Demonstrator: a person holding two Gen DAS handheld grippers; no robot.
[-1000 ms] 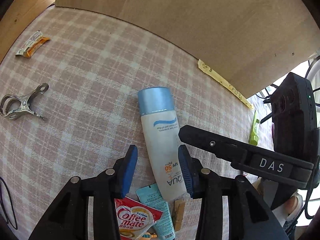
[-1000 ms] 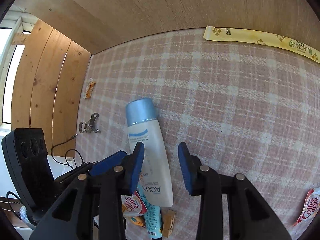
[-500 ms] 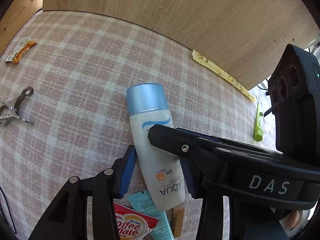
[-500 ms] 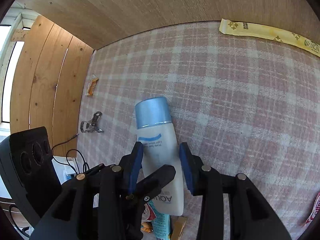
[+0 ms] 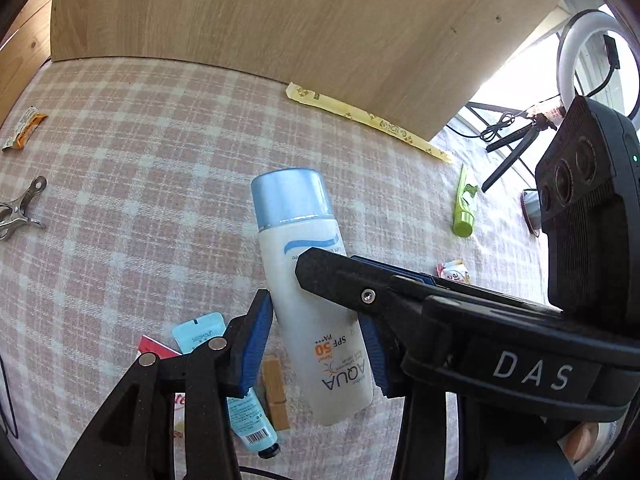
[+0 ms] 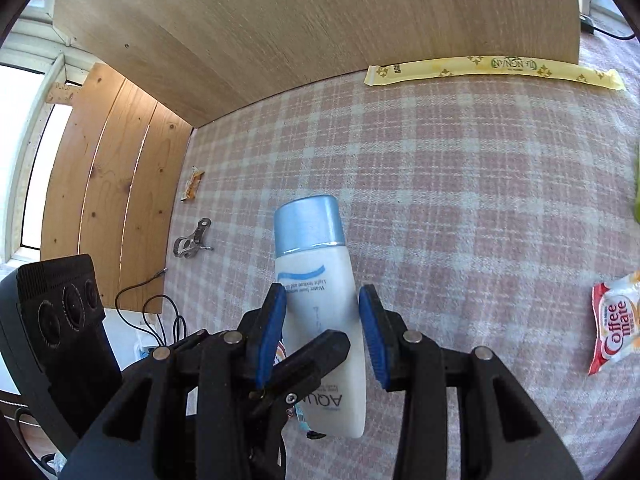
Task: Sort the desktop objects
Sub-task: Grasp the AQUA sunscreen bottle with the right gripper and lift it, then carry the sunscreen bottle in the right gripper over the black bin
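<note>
A white sunscreen bottle with a pale blue cap hangs just above the pink checked tablecloth, cap pointing away. My left gripper is shut on its lower body, one blue pad against each side. A finger of my right gripper crosses in front of the bottle from the right. In the right wrist view the bottle sits between the pads of my right gripper, which is shut on it too. A left gripper finger lies across its label.
Below the bottle lie a blue tube and a wooden clothespin. A metal clip and an orange packet are at the left. A yellow sachet lies along the wooden board. A green tube and a Coffee-mate sachet are right.
Both grippers have closed in around the bottle from either side. The bottle has come up off the cloth with them, uncovering the blue tube and the clothespin.
</note>
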